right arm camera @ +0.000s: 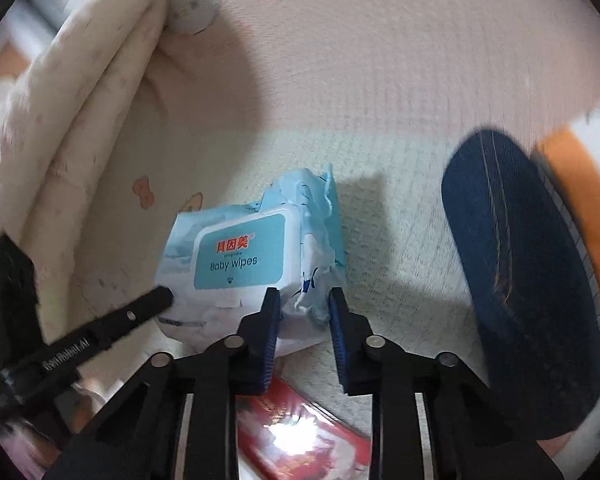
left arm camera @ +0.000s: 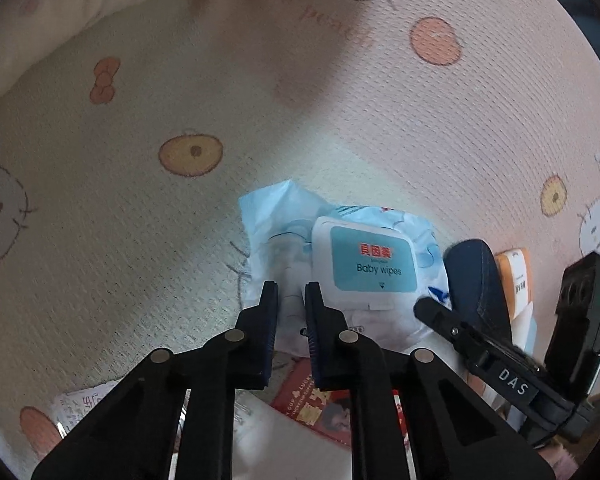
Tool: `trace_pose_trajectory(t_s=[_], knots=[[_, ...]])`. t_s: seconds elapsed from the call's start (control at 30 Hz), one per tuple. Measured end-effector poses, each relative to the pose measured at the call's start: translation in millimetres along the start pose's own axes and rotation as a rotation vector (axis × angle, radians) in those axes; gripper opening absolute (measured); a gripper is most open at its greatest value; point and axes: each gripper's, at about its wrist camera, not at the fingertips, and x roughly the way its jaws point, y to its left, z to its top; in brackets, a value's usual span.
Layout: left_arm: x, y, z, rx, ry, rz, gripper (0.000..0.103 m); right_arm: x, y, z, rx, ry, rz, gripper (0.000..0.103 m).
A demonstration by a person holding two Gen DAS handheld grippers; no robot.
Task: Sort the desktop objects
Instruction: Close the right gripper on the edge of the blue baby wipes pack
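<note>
A light-blue baby wipes pack [left arm camera: 364, 264] lies on a Hello Kitty patterned cloth; it also shows in the right wrist view [right arm camera: 244, 260]. My left gripper [left arm camera: 291, 292] sits over the pack's left end, jaws narrowly apart with the wrapper between them; whether they pinch it I cannot tell. My right gripper [right arm camera: 305, 300] is open, its fingers either side of the pack's crumpled right end. A dark blue denim case [right arm camera: 520, 280] stands to the right, also in the left wrist view [left arm camera: 476, 280].
A red packet [right arm camera: 300, 432] lies under my grippers, also in the left wrist view [left arm camera: 332, 408]. An orange-and-white box [left arm camera: 516, 280] sits behind the denim case. A folded cream blanket [right arm camera: 80, 128] lies at left. A paper slip [left arm camera: 80, 404] lies near left.
</note>
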Motion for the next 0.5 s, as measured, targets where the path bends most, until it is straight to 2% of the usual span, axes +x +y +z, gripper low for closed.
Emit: trace_pose_trajectory(t_s=[0.1,0.3,0.33,0.37,0.4,0.43,0.5], knots=[[-5,-6,-2,0.033,-0.005,-0.014,0.014,-6,-2,2,-0.001,-0.01,-0.013,0.018],[-17,-14,-6,0.015,0.0,-0.067,0.014,-23,-6,1,0.028,-0.019,-0.001,0.017],[-20,-17,-8,0.019,-0.003,-0.089,0.012,-27,-5,-1,0.023,-0.015,-0.003,0.017],[-22,-20,-9,0.025,0.003,-0.143,0.001,-31,-4,-3,0.02,-0.013,-0.002,0.017],[-25,-27,-13,0.025,0.037,-0.252,0.0,-36,-4,-8,0.02,-0.005,0.006,0.017],[-27,-38,-18,0.029,0.062,-0.312,0.0,-39,-2,-12,0.016,0.008,0.026,0.017],[-36,-68,-28,0.133,0.048,-0.3,0.0,-38,12,-26,-0.025,0.037,0.053,0.017]])
